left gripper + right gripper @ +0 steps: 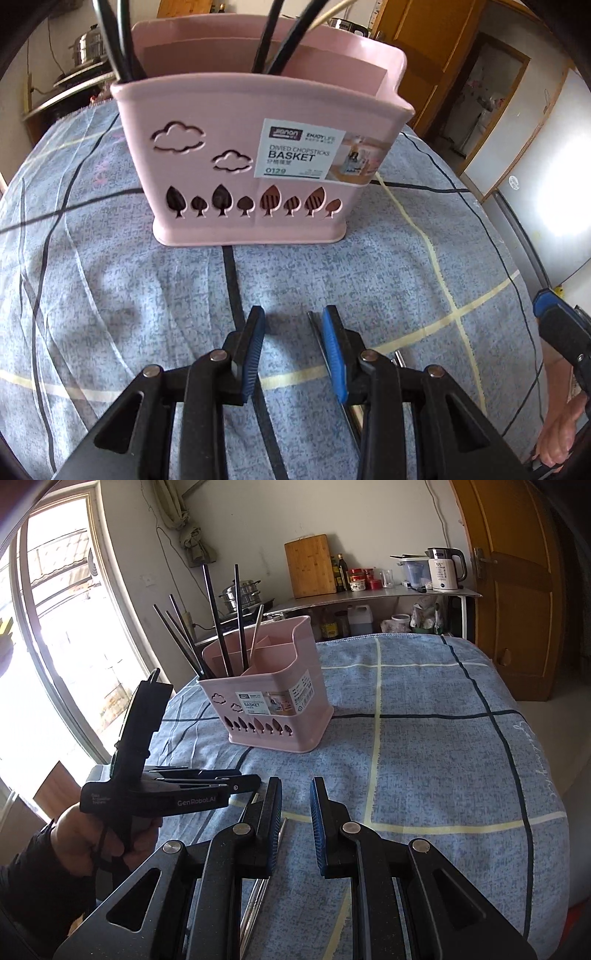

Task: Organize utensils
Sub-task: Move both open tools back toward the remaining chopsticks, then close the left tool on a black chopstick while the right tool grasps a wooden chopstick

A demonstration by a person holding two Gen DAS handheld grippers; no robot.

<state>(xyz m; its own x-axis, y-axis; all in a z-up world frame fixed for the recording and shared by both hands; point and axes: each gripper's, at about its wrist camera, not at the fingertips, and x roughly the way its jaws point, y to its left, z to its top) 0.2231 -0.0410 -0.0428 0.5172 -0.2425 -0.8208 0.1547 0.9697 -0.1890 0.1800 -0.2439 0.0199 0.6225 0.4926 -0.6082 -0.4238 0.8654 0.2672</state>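
A pink chopstick basket [207, 110] stands upright on the blue checked tablecloth [129, 295], straight ahead in the left wrist view. Several black chopsticks [122, 44] and a pale one [332, 11] lean out of it. My left gripper [293, 317] is open just above the cloth, short of the basket, with nothing between its fingers. Silver metal chopsticks [314, 328] lie on the cloth under its right finger. In the right wrist view the basket [306, 672] sits further off. My right gripper [295, 786] is open and empty, with the metal chopsticks [264, 886] below its left finger. A hand holds the left gripper [255, 782] beside it.
A counter behind the table holds a kettle [443, 568], a wooden cutting board [310, 565], bottles and a steel pot [240, 594]. A wooden door [517, 590] is at the right, a bright window [55, 627] at the left. The cloth drops off at the right table edge [546, 794].
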